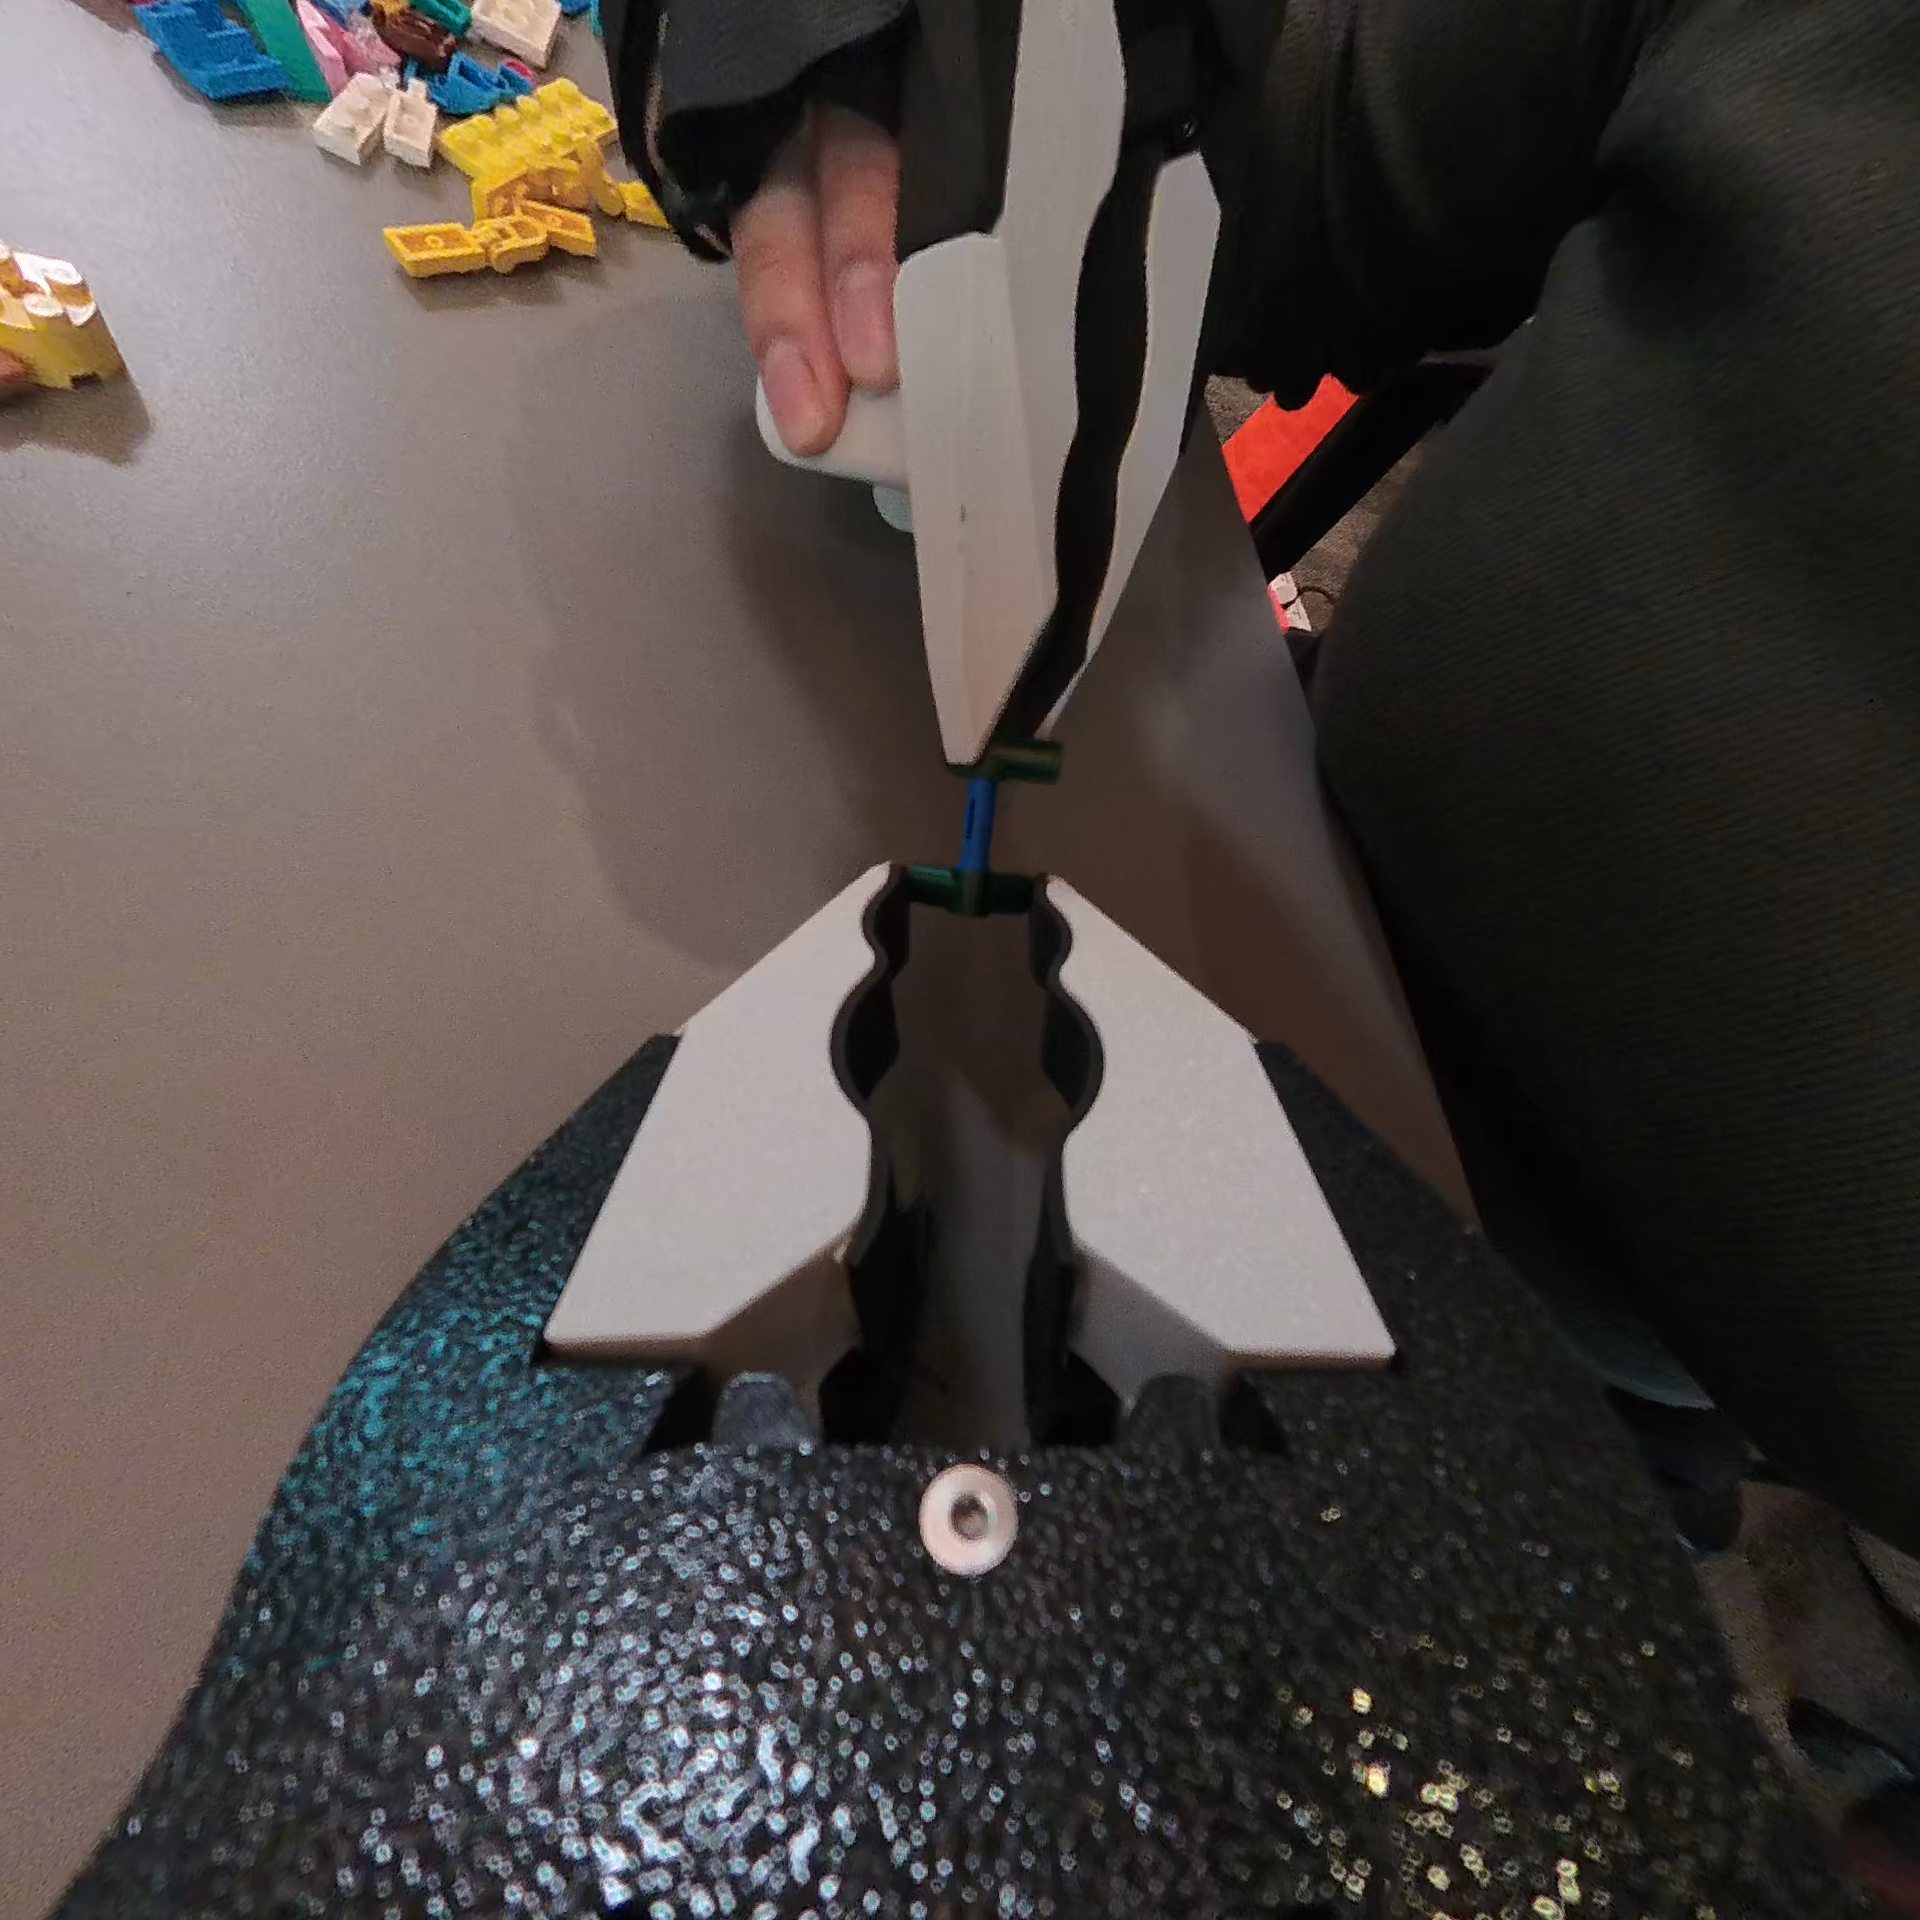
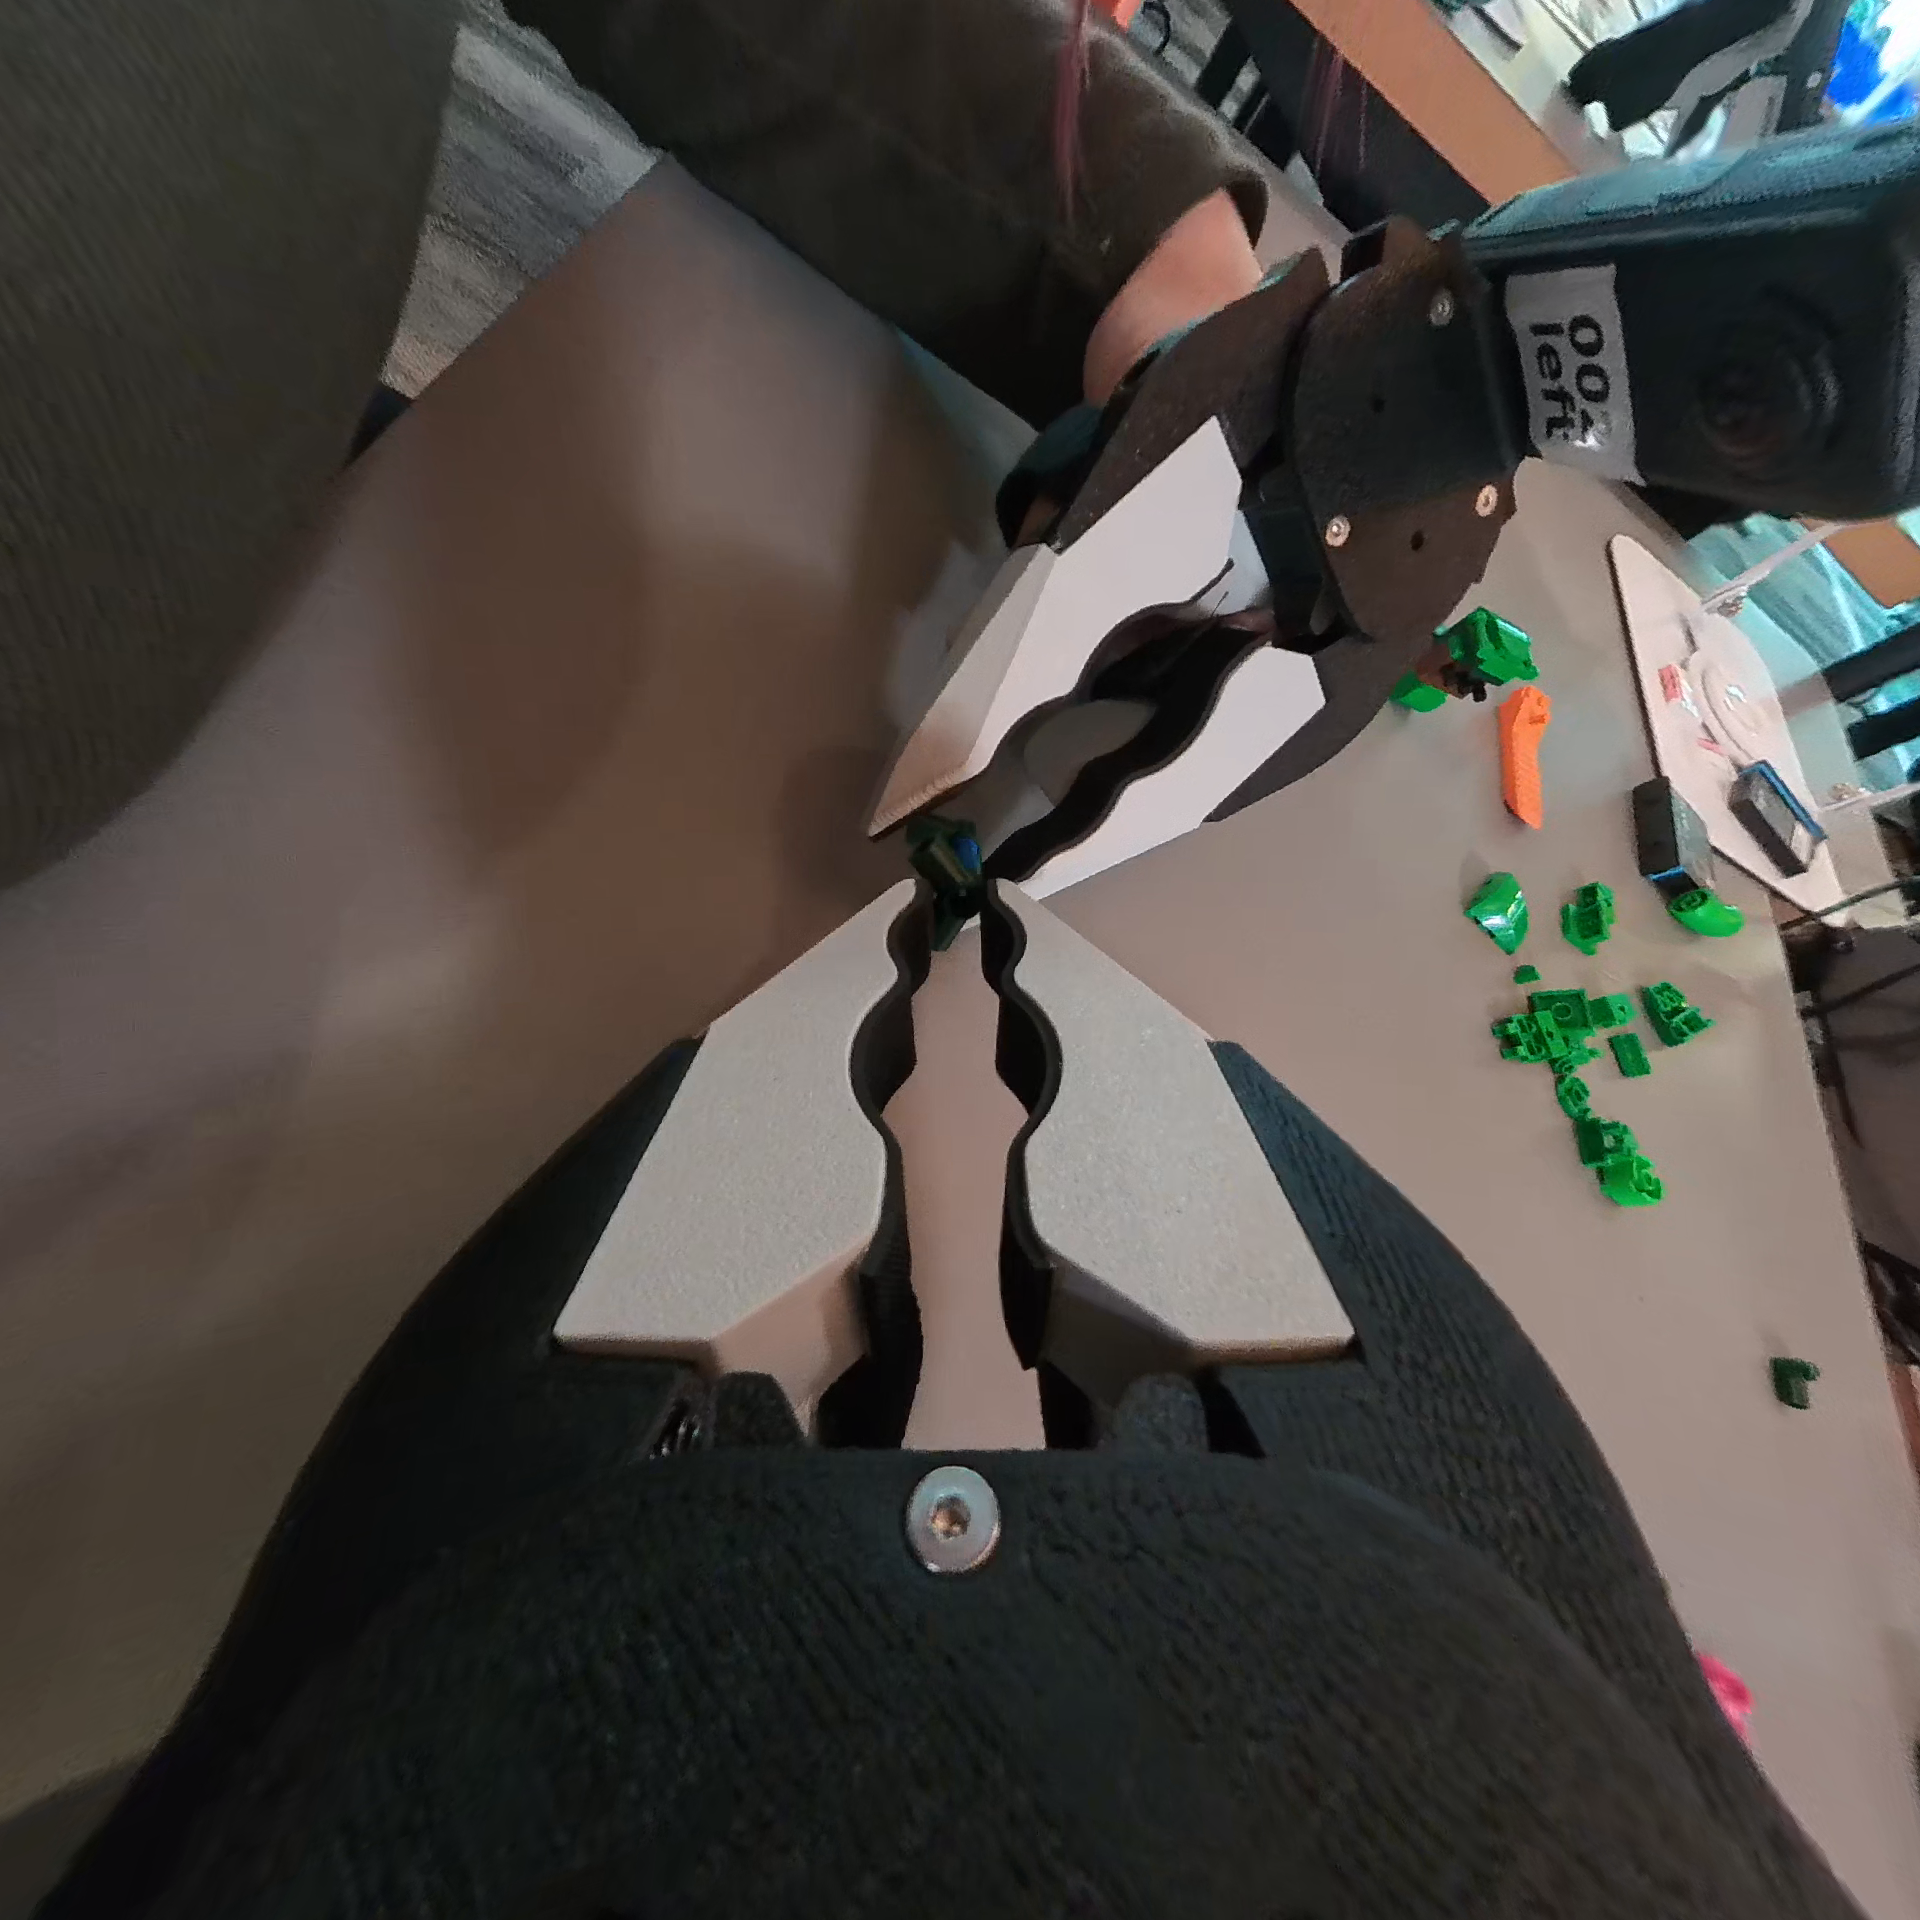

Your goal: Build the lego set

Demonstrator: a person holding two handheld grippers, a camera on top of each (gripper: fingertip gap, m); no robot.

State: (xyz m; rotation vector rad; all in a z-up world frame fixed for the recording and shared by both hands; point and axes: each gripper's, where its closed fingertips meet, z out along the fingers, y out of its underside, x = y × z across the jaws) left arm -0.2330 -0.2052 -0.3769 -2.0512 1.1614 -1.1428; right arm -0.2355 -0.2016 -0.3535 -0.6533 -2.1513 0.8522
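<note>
- the left tongs [image 1: 968, 891] are clenched on a dark green connector [image 1: 966, 894], pinched crosswise between the very tips.
- a short blue pin [image 1: 977, 826] runs from that connector straight ahead to a second dark green connector [image 1: 1013, 762], which the right tongs [image 1: 1003, 753] grasp at their tips.
- the two tongs meet tip to tip above the table [image 1: 364, 675], so each steadies one end; judging by this, the pin is being pressed home between the two pieces.
- in the right wrist view the little assembly [image 2: 948, 871] sits just beyond the right tongs [image 2: 951, 902], with the left tongs [image 2: 940, 831] closing in from ahead and to the right.
- loose bright green pieces [image 2: 1579, 1049] lie well off to the right of the right tongs; yellow bricks [image 1: 530, 166] lie far ahead-left of the left tongs, both likely stock for later steps.
</note>
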